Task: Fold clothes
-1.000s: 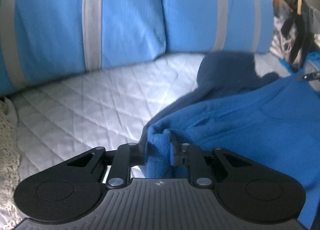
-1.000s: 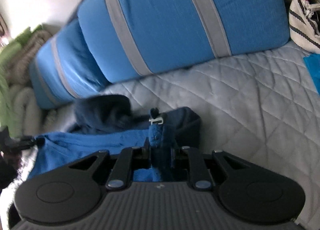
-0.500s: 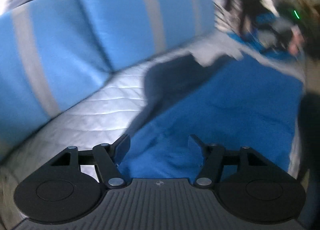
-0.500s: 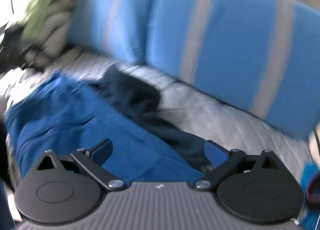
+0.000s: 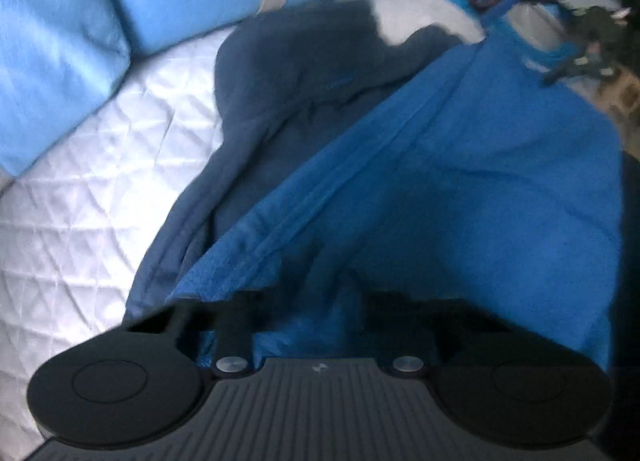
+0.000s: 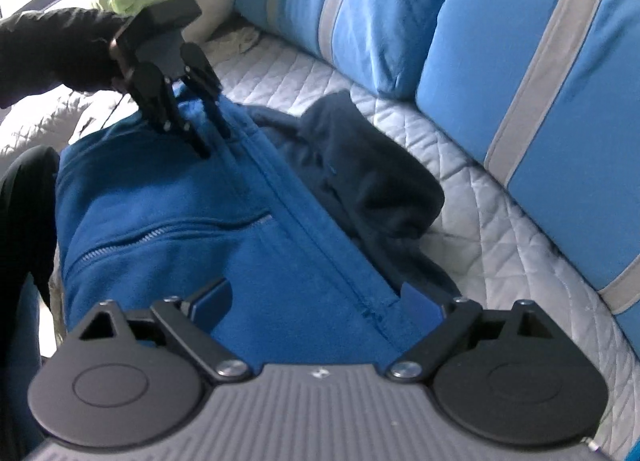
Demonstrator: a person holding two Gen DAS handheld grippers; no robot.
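The quilted sofa seat [image 6: 460, 165] carries my blue fleece jacket [image 6: 168, 213], spread flat with its dark hood [image 6: 360, 165] toward the striped cushions [image 6: 532, 73]. It looks soft, light and floppy (nothing to break), so I judge hems and the zipper edge [image 6: 304, 229] the best places to grip. My left tongs [image 6: 204, 147] are pressed together, pinching the fleece by the zipper; my right tongs [image 6: 316, 297], spread wide over the hem, are easing closed. A second ago both tongs pinched bunched cloth.

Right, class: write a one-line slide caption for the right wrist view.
Right gripper open, jaws closing, above a blue fleece jacket on a quilted sofa; left gripper pinches its far edge.
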